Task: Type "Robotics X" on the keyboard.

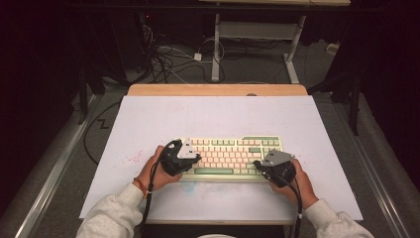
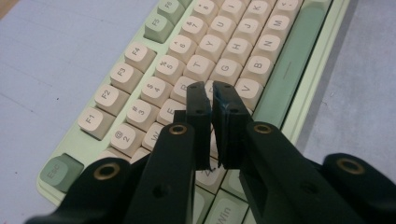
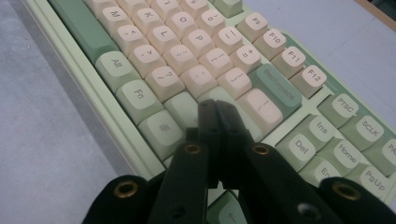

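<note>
the keyboard lies flat on the white table, near the person's edge. the left gripper hangs over the letter keys with jaws nearly closed, holding nothing. the right gripper is closed and empty above the enter side. the keyboard looks stiff and rather heavy; i would take it by both short ends, because the keycaps can pop off.
</note>
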